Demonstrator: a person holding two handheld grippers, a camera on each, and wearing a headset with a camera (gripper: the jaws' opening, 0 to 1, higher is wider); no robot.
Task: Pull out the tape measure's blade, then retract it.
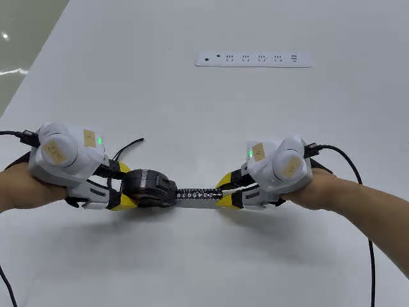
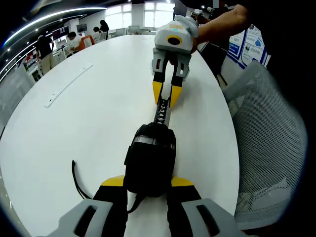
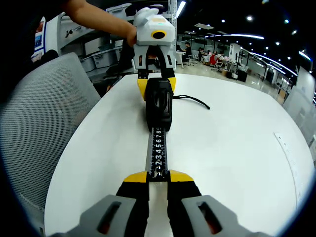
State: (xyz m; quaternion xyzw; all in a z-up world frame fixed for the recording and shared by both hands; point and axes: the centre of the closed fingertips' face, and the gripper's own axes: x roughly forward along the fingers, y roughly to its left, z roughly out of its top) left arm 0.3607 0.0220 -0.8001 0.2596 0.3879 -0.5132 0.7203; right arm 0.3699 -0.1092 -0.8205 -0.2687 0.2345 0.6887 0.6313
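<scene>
Both clenched: left tool (image 1: pixel 128 187) grips black tape measure (image 1: pixel 150 187), right tool (image 1: pixel 225 190) its numbered blade (image 1: pixel 198 194); white power strip (image 1: pixel 253 59) near table (image 1: pixel 192 109) far edge.

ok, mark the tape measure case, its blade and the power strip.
tape measure case (image 1: pixel 148 187): head view, black top.
blade (image 3: pixel 158 150): right gripper view, numbered face.
power strip (image 1: pixel 254 59): head view, middle of top.
</scene>
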